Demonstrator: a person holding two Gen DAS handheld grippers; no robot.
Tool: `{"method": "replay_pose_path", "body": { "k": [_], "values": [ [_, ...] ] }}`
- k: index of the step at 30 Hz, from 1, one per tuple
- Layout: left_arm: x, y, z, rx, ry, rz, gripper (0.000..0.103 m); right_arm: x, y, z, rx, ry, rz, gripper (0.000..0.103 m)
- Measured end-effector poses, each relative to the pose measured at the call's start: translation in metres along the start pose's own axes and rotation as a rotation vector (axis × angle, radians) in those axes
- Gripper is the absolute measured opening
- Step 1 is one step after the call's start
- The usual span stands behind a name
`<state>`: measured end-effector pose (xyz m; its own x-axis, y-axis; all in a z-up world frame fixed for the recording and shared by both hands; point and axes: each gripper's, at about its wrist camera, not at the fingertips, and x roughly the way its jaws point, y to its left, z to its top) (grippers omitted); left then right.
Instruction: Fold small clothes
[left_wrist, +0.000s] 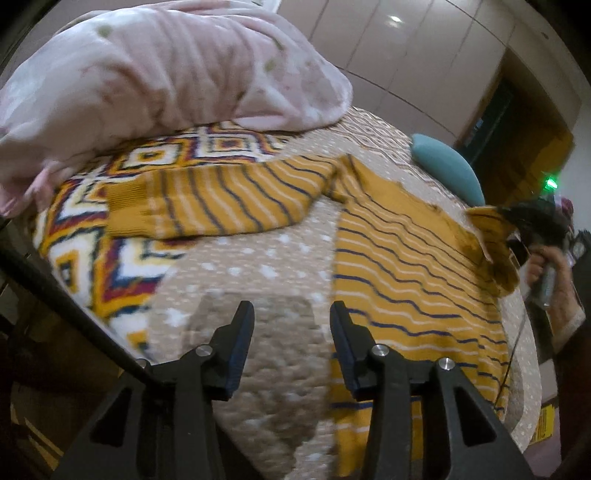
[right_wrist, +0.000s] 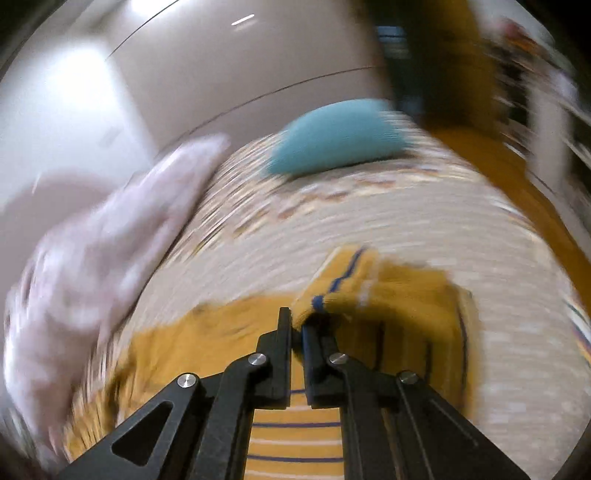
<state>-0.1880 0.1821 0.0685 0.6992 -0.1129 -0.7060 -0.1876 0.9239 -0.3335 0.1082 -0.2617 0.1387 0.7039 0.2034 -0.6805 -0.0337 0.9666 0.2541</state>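
A mustard striped sweater (left_wrist: 402, 266) lies spread on the bed (left_wrist: 266, 280), beige dotted cover, near a pink quilt (left_wrist: 166, 74) and teal cushion (left_wrist: 448, 168). Right claw (right_wrist: 297, 325) clamps its edge; left claw (left_wrist: 291, 314) hangs apart, empty.

glossy wall panels (left_wrist: 388, 55) (ceiling light reflected), dark doorway (left_wrist: 517, 147)

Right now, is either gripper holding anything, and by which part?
The right gripper is shut on the yellow striped sweater, pinching a bunched fold at its edge. The left gripper is open and holds nothing.
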Motion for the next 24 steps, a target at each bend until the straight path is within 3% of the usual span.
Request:
{"method": "replay_pose_path", "body": {
  "k": [3,7,9,11,16,19,24],
  "values": [
    [-0.004,0.024,-0.003,-0.036,-0.006,0.016,0.041,0.059,0.095,-0.040,-0.238,0.097,-0.018,0.006],
    [-0.007,0.047,-0.006,-0.069,-0.017,0.035,0.041,0.115,0.173,-0.096,-0.513,0.175,-0.120,0.013],
    [-0.009,0.055,-0.007,-0.083,-0.024,0.036,0.041,0.122,0.194,-0.118,-0.633,0.172,-0.140,0.032],
    [-0.009,0.062,-0.007,-0.105,-0.030,0.029,0.042,0.125,0.220,-0.139,-0.756,0.146,-0.156,0.042],
    [-0.013,0.076,-0.009,-0.157,-0.044,0.010,0.042,0.107,0.275,-0.187,-1.102,0.046,-0.192,0.045],
    [-0.020,0.085,-0.009,-0.187,-0.051,0.011,0.043,0.090,0.287,-0.193,-1.127,0.038,-0.147,0.049],
    [-0.037,0.108,-0.008,-0.257,-0.089,0.070,0.052,0.062,0.293,-0.180,-0.952,0.093,-0.008,0.053]
  ]
}}
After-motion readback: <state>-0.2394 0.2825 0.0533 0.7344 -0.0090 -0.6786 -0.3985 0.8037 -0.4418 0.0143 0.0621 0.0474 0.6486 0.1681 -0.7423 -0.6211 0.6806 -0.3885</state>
